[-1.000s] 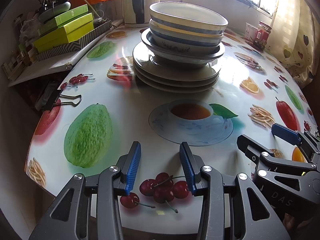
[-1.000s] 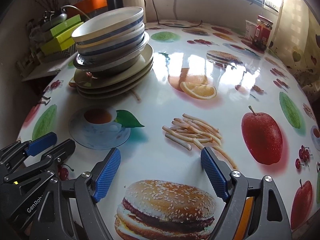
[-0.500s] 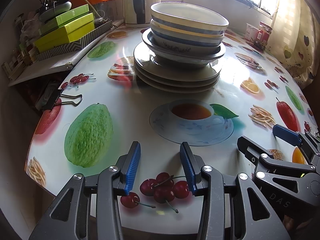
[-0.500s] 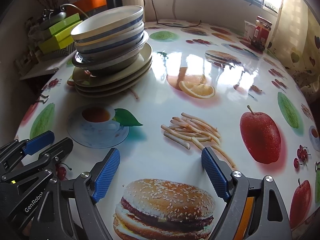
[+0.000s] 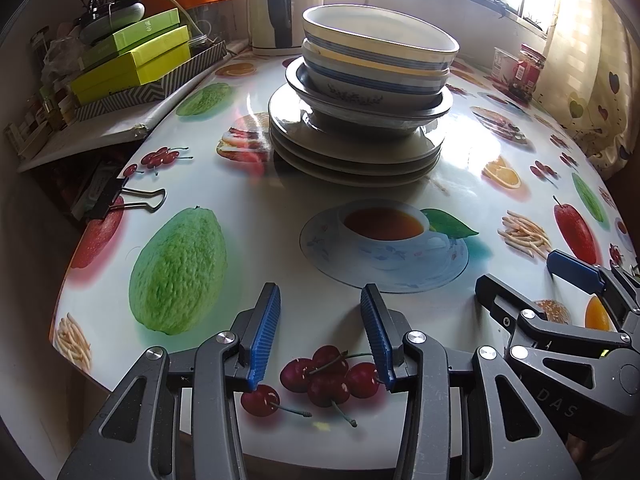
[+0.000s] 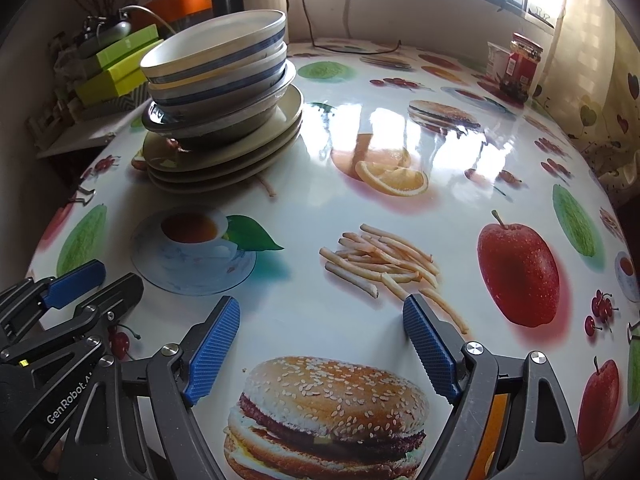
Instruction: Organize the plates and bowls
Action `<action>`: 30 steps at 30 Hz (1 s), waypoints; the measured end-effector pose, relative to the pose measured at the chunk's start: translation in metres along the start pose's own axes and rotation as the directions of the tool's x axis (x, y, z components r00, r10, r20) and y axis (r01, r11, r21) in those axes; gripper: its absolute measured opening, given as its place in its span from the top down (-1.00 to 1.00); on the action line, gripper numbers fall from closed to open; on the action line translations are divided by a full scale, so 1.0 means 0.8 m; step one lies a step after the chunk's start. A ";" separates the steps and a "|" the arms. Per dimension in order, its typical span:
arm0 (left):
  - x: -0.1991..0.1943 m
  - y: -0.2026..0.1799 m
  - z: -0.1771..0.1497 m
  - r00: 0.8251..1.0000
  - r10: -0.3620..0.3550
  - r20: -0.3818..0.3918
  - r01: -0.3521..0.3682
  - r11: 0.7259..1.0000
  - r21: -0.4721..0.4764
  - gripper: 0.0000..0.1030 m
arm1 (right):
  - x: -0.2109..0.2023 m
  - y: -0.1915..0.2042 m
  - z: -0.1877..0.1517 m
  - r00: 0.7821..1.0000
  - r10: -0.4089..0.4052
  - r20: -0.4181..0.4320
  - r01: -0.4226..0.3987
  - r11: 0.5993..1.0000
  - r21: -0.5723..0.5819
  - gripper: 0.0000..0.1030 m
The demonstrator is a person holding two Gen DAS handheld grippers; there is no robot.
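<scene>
Stack: one pile of crockery stands on the tabletop [image 5: 280, 216]; in the left wrist view it sits at twelve o'clock from the left tool; in the right wrist view it sits at about ten o'clock from the right tool, well apart from both
Plates: three flat plates [image 5: 352, 160] [image 6: 224, 160] lie at the bottom of the pile, nested one on another
Bowls: a wide dark-rimmed bowl [image 5: 368, 108] [image 6: 208, 128] rests on the plates; two blue-striped bowls [image 5: 376, 56] [image 6: 216, 56] sit inside it, the top one tilted
Left tool: the left tool [image 5: 320, 344] [image 6: 92, 284] hangs over the near edge of the tabletop, above printed cherries; its blue pads stand partly apart, about half-way; nothing lies between them
Right tool: the right tool [image 6: 320, 344] [image 5: 532, 276] hangs just beside the left tool, at its three o'clock, over a printed hamburger; its pads are spread wide; nothing lies between them
Tabletop: glossy white cloth printed with fruit, fries, burgers and a cup of tea; a black binder clip [image 5: 120, 200] grips its edge at nine o'clock
Surroundings: green boxes [image 5: 136, 56] are stacked at ten o'clock beyond the edge; a red-labelled jar [image 6: 524, 64] stands at one o'clock by the window; a kettle [image 5: 280, 4] stands behind the pile
</scene>
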State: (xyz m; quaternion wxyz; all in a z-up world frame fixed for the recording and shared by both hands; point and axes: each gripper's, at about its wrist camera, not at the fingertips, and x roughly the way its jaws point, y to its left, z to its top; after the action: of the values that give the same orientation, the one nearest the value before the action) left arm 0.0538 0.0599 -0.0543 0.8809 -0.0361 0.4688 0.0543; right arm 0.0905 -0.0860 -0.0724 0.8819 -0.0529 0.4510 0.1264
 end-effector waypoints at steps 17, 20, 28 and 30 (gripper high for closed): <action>0.003 0.006 0.000 1.000 0.015 0.005 -0.015 1.000 -0.018 -0.13 | 0.000 0.001 0.001 1.000 -0.011 0.002 0.011 1.000 -0.003 -0.68; 0.003 0.006 0.000 1.000 0.016 0.005 -0.015 1.000 -0.018 -0.14 | 0.001 0.001 0.001 1.000 -0.012 0.003 0.012 1.000 -0.004 -0.68; 0.003 0.007 0.001 1.000 0.015 0.006 -0.015 1.000 -0.018 -0.14 | 0.001 0.001 0.002 1.000 -0.013 0.004 0.013 1.000 -0.004 -0.68; 0.003 0.006 0.000 1.000 0.015 0.006 -0.015 1.000 -0.018 -0.14 | 0.001 0.001 0.002 1.000 -0.013 0.004 0.013 1.000 -0.004 -0.68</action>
State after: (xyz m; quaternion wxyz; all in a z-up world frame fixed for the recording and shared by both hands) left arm 0.0544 0.0649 -0.0563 0.8815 -0.0402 0.4659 0.0654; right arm 0.0918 -0.0845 -0.0719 0.8834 -0.0576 0.4488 0.1216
